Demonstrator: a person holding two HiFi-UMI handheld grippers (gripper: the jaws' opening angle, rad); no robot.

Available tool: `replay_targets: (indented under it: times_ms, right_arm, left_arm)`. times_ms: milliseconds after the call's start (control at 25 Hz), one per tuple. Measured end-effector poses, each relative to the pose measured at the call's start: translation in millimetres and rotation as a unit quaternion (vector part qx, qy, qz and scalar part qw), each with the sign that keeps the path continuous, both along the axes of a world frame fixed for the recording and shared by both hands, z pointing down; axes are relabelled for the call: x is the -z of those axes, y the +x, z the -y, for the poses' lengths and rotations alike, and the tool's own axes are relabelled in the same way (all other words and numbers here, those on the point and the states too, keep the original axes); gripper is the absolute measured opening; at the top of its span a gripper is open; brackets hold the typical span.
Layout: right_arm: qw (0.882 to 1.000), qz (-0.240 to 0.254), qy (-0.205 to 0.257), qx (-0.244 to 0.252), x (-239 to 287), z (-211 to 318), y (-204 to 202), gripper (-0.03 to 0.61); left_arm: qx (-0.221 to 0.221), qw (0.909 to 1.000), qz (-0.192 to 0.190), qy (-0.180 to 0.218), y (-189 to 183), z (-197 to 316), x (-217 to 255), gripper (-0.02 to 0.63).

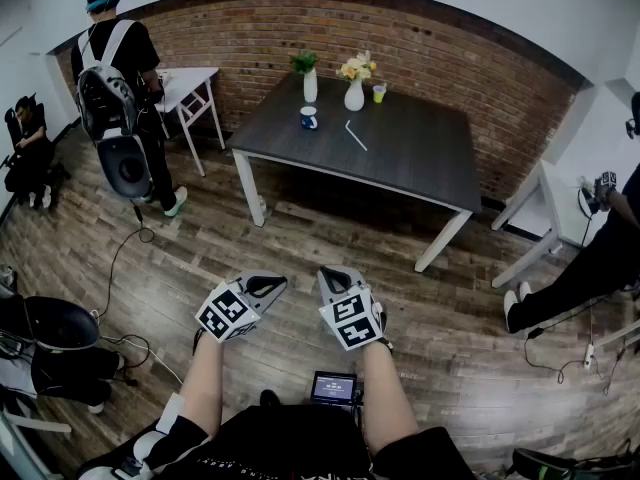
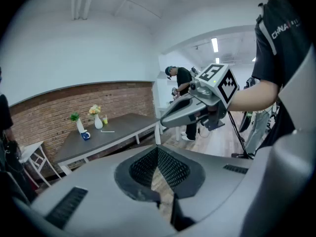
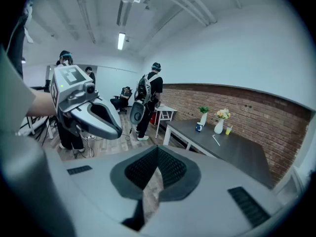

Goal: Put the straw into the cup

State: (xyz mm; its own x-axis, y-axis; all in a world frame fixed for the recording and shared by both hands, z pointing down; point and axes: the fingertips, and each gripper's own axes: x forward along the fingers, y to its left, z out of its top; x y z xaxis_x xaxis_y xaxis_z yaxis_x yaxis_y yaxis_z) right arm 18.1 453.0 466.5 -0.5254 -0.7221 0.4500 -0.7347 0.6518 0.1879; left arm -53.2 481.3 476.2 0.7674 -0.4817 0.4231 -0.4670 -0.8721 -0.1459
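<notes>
Left gripper (image 2: 158, 150), right gripper (image 3: 157, 150) — jaws together, empty.

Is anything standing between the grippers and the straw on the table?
Nothing visible does: there is only wood floor, then bare tabletop before the straw. The cups and vases stand beside or beyond it.

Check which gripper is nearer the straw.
Right, narrowly. The straw lies almost straight ahead of the right gripper; the left gripper sits farther left. Both are far off.
</notes>
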Motion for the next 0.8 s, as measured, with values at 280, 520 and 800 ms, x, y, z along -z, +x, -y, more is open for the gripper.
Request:
replay_targets:
  times_ms: [280,520,800]
  right_arm:
    - [1.000,-0.021,0.008,0.015,11.4,-2.0,-0.7,0.006]
    - [1.000,0.003,0.008,-0.008,16.3,-6.4,4.5,0.006]
    - [0.999,0.028,0.002,-0.017,19.1,-5.1,10.5,0.006]
  left_arm:
    - [0.012,0.9997,0.007,0.022,-2.2,5.5,10.9,0.003]
    - [0.022,0.9995,-0.013,0.018,2.0,5.1,14.2,0.003]
    - [0.038,0.9982,-0.045,0.008,3.7,11.5,17.9,0.003]
